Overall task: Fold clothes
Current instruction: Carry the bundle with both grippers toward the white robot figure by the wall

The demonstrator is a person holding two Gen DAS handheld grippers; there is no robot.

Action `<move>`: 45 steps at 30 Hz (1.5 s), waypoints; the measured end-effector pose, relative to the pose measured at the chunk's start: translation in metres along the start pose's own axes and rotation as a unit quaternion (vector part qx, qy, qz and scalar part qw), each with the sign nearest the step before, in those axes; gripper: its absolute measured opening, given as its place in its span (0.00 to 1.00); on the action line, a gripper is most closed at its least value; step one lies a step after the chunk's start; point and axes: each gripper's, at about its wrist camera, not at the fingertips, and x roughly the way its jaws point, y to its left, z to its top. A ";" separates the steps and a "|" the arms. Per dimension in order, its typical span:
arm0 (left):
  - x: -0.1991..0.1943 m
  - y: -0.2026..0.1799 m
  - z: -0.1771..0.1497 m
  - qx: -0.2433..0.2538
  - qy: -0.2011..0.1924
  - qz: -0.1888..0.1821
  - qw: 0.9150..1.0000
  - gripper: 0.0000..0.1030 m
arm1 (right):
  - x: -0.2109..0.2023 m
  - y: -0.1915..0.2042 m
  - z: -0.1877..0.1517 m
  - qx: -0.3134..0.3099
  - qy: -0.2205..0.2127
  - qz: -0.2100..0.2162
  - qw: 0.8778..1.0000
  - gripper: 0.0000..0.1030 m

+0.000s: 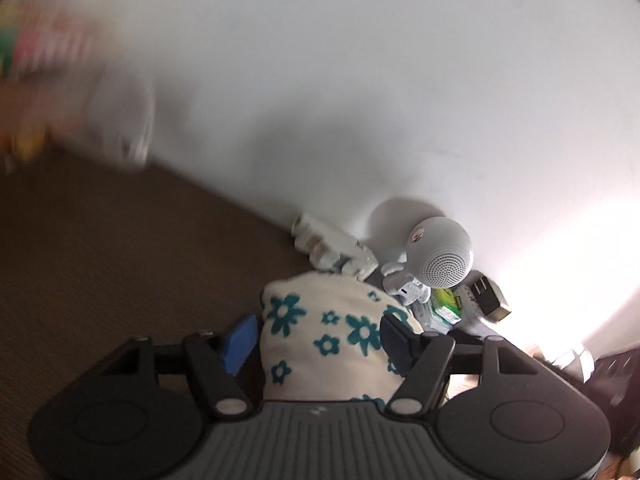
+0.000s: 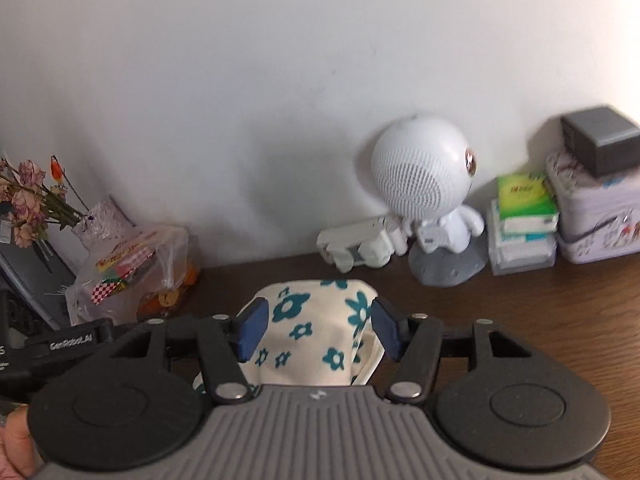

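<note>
A folded cream cloth with teal flowers [image 1: 332, 360] lies on the brown wooden table [image 1: 120, 264]. In the left wrist view it sits between the jaws of my left gripper [image 1: 318, 340]. A thin dark gap shows between the blue left pad [image 1: 240, 340] and the cloth, so these jaws stand open. The right wrist view shows the same cloth [image 2: 308, 356] between the jaws of my right gripper [image 2: 318, 330], and the blue pads [image 2: 252, 330] flank its sides without squeezing it. The cloth's near part is hidden under both gripper bodies.
Along the white wall stand a white round-headed figure [image 2: 424, 172], a small white device [image 2: 360, 244], green tissue packs [image 2: 524, 200] and a printed tin [image 2: 596, 216] with a grey box on top. A plastic bag of snacks [image 2: 132, 268] and a vase [image 2: 100, 216] stand at the left.
</note>
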 end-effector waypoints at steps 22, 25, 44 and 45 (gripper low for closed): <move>0.014 -0.041 -0.030 0.115 0.013 0.054 0.992 0.26 | 0.033 0.046 -0.050 -0.139 0.017 -0.060 0.988 0.21; -0.008 -0.045 -0.031 0.134 0.007 0.033 0.990 0.25 | 0.016 0.049 -0.039 -0.133 0.008 -0.052 0.990 0.21; -0.014 -0.060 -0.033 0.186 0.028 0.040 0.981 0.24 | 0.031 0.065 -0.009 -0.137 0.077 -0.047 0.987 0.22; -0.012 -0.059 -0.029 0.186 0.028 0.047 0.981 0.24 | 0.024 0.066 -0.011 -0.146 0.078 -0.049 0.985 0.22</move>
